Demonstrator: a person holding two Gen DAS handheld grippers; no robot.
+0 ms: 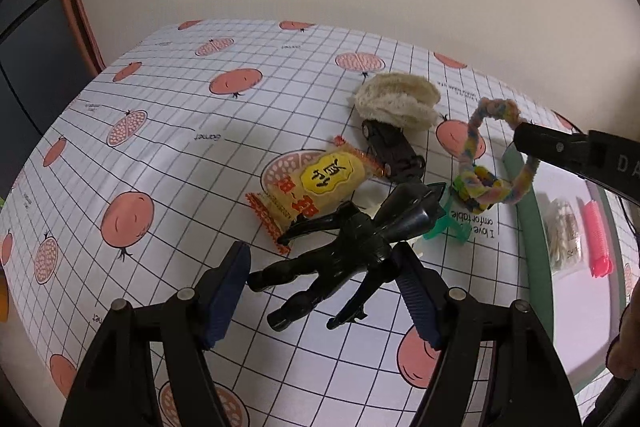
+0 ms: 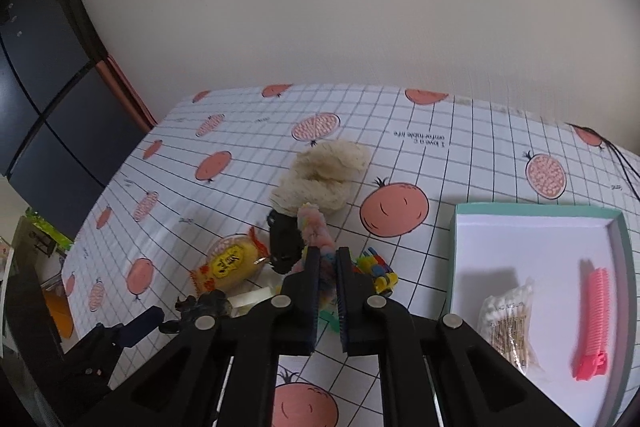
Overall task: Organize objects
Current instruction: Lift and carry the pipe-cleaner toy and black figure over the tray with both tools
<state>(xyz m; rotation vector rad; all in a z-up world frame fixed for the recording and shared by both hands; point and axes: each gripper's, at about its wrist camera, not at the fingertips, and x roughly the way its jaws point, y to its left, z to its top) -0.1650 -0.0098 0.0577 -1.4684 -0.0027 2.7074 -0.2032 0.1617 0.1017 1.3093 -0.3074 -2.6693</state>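
My left gripper point(image 1: 322, 253) is open, one finger on either side of a black action figure point(image 1: 340, 251) that lies on the tablecloth. My right gripper point(image 2: 328, 255) is shut on a pastel fuzzy loop point(image 2: 316, 227); in the left wrist view the loop point(image 1: 480, 131) hangs from that gripper point(image 1: 532, 143) just above a small colourful block toy point(image 1: 476, 189). A yellow snack packet point(image 1: 316, 187), a dark toy car point(image 1: 394, 149) and a cream fluffy cloth point(image 1: 396, 99) lie in a cluster behind the figure.
A teal-rimmed white tray point(image 2: 536, 211) at the right holds a bag of cotton swabs point(image 2: 508, 323) and a pink hair clip point(image 2: 592, 323). A green plastic piece point(image 1: 444, 227) lies by the figure. Dark cabinets point(image 2: 48, 107) stand beyond the table's left edge.
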